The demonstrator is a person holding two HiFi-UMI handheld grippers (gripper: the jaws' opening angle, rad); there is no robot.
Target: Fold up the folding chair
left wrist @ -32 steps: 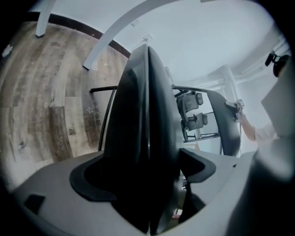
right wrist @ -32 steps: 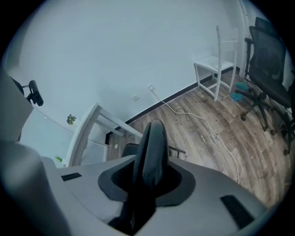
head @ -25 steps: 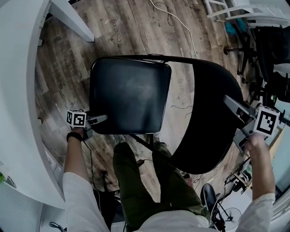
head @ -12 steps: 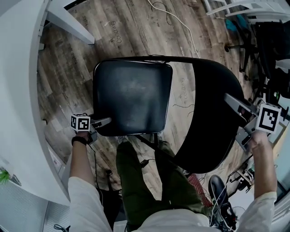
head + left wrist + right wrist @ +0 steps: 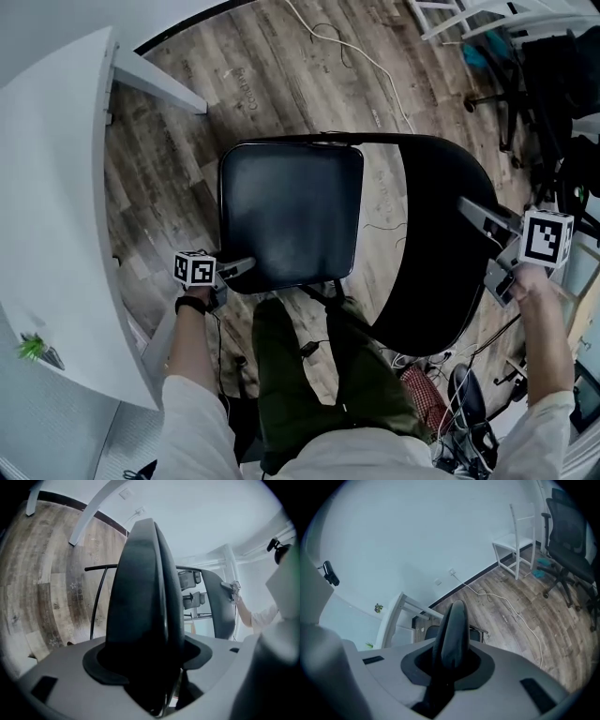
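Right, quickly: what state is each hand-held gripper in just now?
Left hand-held gripper: jaws have just been closing, gripping the seat at its edge.
Right hand-held gripper: closed on the backrest edge.

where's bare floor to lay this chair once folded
Bare floor between the white table and the chair seat, and beyond the seat up to the white cable. Crowded by the office chair and the wires at lower right.

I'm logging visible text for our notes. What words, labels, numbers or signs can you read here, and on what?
Print on the floor planks: too blurred to read.
Marker cubes: black-and-white square patterns, no words.
No other text visible.
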